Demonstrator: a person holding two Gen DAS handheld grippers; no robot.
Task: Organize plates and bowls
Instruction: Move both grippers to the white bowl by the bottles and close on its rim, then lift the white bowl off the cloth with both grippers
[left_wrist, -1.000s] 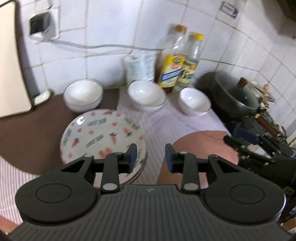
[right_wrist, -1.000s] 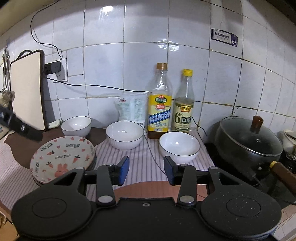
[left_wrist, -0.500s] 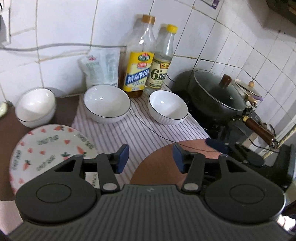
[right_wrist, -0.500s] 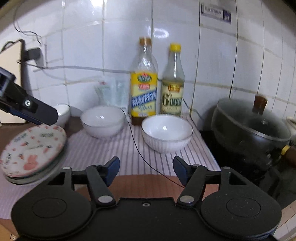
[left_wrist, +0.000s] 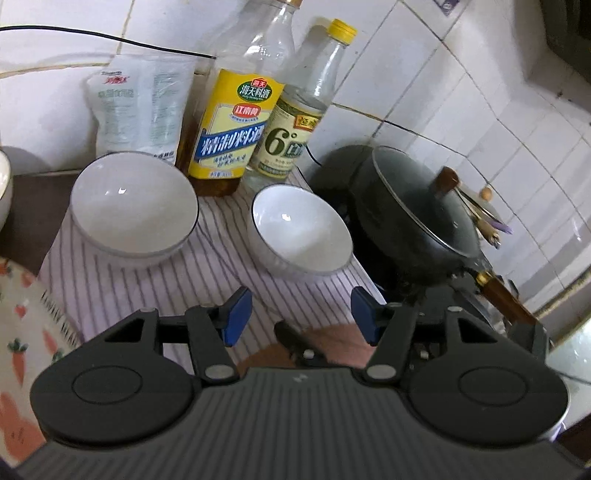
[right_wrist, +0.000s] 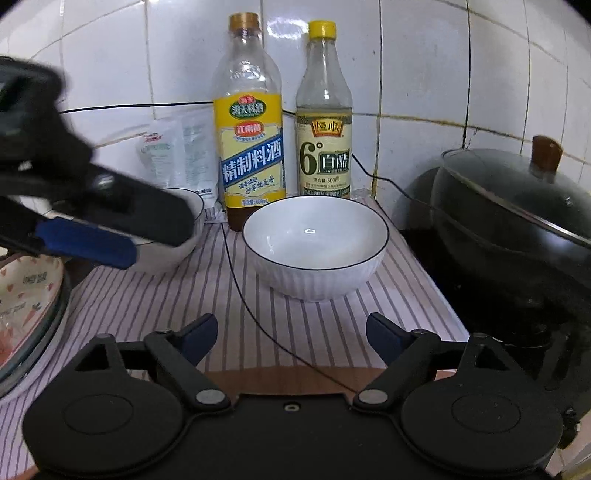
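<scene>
Two white bowls stand on a striped cloth (left_wrist: 155, 291): the left bowl (left_wrist: 133, 206) and the right bowl (left_wrist: 301, 233), which also shows in the right wrist view (right_wrist: 314, 245). A carrot-patterned plate (left_wrist: 26, 328) lies at the left edge. My left gripper (left_wrist: 301, 317) is open and empty, just short of the right bowl. My right gripper (right_wrist: 291, 338) is open and empty, facing the same bowl. The left gripper crosses the right wrist view (right_wrist: 85, 221) and hides part of the left bowl (right_wrist: 173, 243).
Two bottles, cooking wine (right_wrist: 251, 147) and vinegar (right_wrist: 324, 129), stand against the tiled wall behind the bowls, beside a white packet (left_wrist: 142, 107). A lidded black pot (right_wrist: 517, 221) sits at the right. A thin black cable (right_wrist: 240, 291) runs across the cloth.
Both grippers moved forward and right toward the right bowl, and their jaws opened wider. The left gripper swung off the plate and now reaches into the right wrist view.
</scene>
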